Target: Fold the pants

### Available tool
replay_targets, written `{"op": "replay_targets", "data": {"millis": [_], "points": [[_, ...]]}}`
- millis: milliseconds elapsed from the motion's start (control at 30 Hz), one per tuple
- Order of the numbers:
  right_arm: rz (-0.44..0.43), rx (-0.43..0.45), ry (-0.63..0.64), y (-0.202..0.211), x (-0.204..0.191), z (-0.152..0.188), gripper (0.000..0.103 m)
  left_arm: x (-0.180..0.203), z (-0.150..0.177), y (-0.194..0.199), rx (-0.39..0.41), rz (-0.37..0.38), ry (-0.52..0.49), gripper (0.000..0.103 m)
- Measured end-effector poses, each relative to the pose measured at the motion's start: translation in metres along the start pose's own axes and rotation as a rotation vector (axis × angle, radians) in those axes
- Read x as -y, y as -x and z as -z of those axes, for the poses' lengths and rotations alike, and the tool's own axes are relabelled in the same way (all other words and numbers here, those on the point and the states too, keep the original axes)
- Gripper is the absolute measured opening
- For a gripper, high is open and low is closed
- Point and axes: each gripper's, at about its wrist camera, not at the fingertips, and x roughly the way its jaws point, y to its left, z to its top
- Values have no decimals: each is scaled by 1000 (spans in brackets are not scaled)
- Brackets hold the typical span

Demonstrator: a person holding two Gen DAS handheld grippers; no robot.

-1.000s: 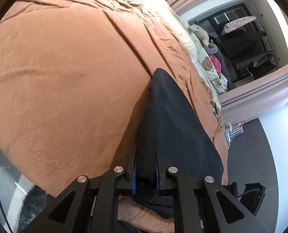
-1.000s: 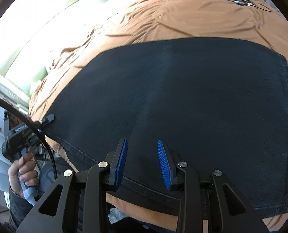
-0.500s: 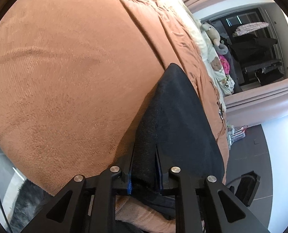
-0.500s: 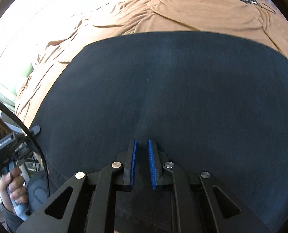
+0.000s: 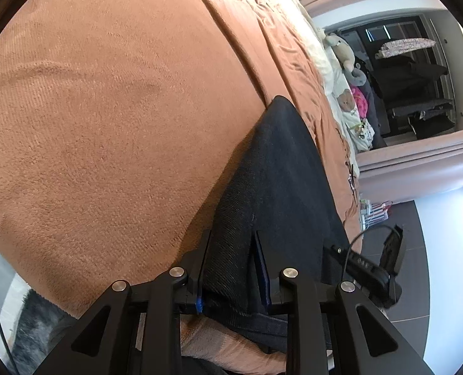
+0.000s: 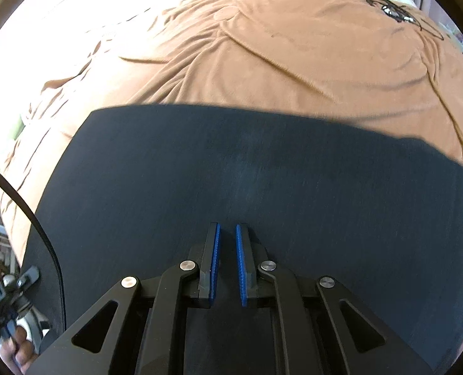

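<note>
With the pants (image 6: 247,187) already lying as a flat dark slab on the brown blanket (image 6: 293,56) of the bed, you look to be between folds, I'd judge: resetting grips for the next one.

Landmark is the pants. Left gripper (image 5: 228,262) sits at their near-left corner, a thick folded edge standing up between the jaws. The jaws have just been opening; the right pad shows a gap to the cloth, the left pad is hidden behind the fabric, so this reads as a release, not a hold. Bare blanket runs left of the pants; soft toys (image 5: 347,62) lie well beyond their far end.

Right gripper (image 6: 226,265) is over the near-middle of the pants, pointing steeply down. Its jaws have just been closing and are now nearly together with only a thin slit. Nothing visibly pinched between the pads; whether they've caught a tuck of cloth at the tips I can't tell.

Next move, my read: get both jaws on one edge, at matching corners, with all layers caught before you lift. Slack layers will skew the fold.
</note>
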Motion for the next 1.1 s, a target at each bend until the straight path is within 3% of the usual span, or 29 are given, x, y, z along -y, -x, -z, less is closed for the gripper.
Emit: {"op": "replay_targets", "data": {"millis": [400,533,667,833,1100], "points": [[24,-4,-40,-20,6,-39,6,3,0,-3,-3,-38,-17,26],[3,-20,-50,-21,11,-42,6,5,2,-1,3,-55,-29,17],[-36,-44,-36,-16,9,-26,6,11,3,3,18,-58,-65,14],[-96,-66,-28,-1,11,3,6,15,4,12,30,-7,-58,13],[-190,-84,-32,19,15,43,6,52,3,30,51,52,-128,13]]}}
